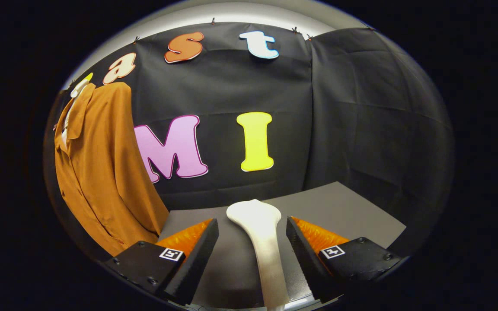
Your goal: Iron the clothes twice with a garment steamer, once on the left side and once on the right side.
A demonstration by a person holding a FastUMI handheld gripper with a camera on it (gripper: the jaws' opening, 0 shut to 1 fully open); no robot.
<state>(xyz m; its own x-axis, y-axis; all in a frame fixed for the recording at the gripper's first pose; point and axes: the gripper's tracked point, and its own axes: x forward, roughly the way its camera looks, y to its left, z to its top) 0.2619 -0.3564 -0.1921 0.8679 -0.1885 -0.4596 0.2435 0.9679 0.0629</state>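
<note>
A: Why's the gripper (252, 242) spread wide?
B: Fingers straddle the white steamer (261, 233) lying on the grey table (352, 211), not touching; prob. lining up a grab.
A: Shirt?
B: Orange shirt (102, 172) hangs far left.

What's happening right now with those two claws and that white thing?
Gripper open, fingers astride the white steamer, not pressing it. Steamer lies on the grey table. Orange shirt hangs off to the side, untouched. Nothing in the way.
</note>
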